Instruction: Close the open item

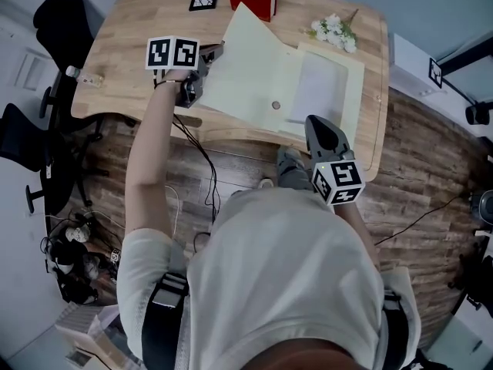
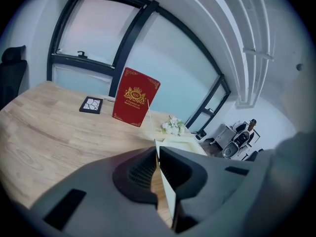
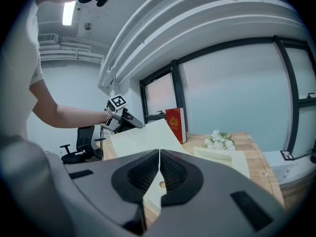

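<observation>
No legible words anywhere. Gold crest and gold print, too small to read, on the red book (image 2: 136, 98) at upper centre. Black-and-white square code markers on the upper-left cube (image 1: 172, 53) and the lower-right cube (image 1: 339, 182).

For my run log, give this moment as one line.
left gripper: shut on cover, tilted up | right gripper: shut, empty | folder: part open
</observation>
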